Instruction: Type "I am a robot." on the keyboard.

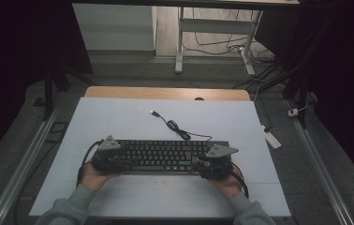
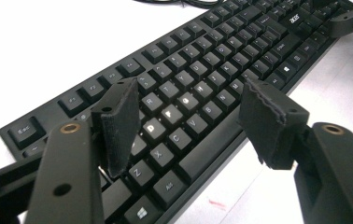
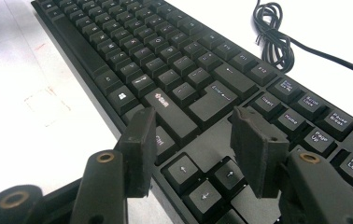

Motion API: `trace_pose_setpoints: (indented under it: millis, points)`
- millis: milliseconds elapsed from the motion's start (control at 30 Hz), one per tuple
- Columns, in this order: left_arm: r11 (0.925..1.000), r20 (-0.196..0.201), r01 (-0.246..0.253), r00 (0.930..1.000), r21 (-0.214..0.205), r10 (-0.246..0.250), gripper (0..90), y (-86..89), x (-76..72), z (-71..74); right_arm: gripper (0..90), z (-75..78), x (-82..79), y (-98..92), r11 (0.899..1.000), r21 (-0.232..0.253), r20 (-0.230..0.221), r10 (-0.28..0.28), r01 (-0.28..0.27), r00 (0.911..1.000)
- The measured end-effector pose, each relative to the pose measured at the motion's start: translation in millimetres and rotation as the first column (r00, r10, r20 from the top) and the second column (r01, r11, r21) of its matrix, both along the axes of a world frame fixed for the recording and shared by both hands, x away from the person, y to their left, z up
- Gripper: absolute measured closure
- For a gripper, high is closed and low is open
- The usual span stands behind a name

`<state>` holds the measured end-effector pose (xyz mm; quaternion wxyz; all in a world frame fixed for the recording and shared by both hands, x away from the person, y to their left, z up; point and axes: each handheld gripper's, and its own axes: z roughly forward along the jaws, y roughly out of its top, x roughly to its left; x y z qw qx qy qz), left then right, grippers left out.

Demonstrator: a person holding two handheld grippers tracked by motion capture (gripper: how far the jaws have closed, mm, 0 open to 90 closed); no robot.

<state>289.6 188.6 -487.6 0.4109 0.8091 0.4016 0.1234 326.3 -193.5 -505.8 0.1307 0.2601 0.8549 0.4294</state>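
Squarely in the near half of the white table top (image 1: 119,117) lies a long black plastic keyboard (image 1: 163,157), its length running left to right, flat on the surface. From its far edge a thin black cable (image 1: 177,129) trails away, bundled into a small coil just behind the keyboard and ending in a plug that lies on the bare white surface further back.

At the keyboard's left end sits the left gripper (image 2: 191,116), held in the person's left hand (image 1: 93,177). Its two black jaws stand apart above the letter keys, their pads clear of the keys and pressing on nothing. At the right end sits the right gripper (image 3: 191,144), held in the right hand (image 1: 226,185). Its jaws are likewise apart, poised over the arrow keys and the gap beside them, with nothing clamped between the pads.

Both grey sleeves come in from the near edge of the table. Beyond the far edge is a strip of light wood, then a grey floor with a white desk frame and loose cables.
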Motion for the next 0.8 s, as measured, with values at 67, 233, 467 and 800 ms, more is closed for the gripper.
trace_pose_setpoints:
  millis: [67, 233, 467, 800]
  points:
    - [1.0000, -0.005, -0.001, 1.0000, 0.002, 0.001, 36.4, 2.3, -1.6, -0.8, 50.8, 0.3, -0.1, -0.4, 1.000, 0.001, 0.002, -0.003, 0.003, 1.0000]
    - [1.0000, -0.012, -0.003, 0.9999, 0.009, 0.003, 35.5, 7.5, -6.9, -2.7, 50.7, 0.9, -0.2, -1.0, 1.000, -0.002, 0.004, -0.005, 0.005, 1.0000]
    - [0.9999, -0.021, -0.012, 0.9997, 0.007, 0.012, 35.4, 14.1, -9.5, -5.8, 50.7, 1.4, -0.1, -0.7, 1.000, 0.008, 0.005, 0.000, 0.000, 1.0000]
    - [0.9999, -0.027, -0.013, 0.9995, 0.008, 0.013, 35.0, 13.7, -7.7, -7.4, 55.3, 9.6, 2.5, 16.2, 0.999, 0.027, 0.017, 0.036, -0.036, 0.9992]
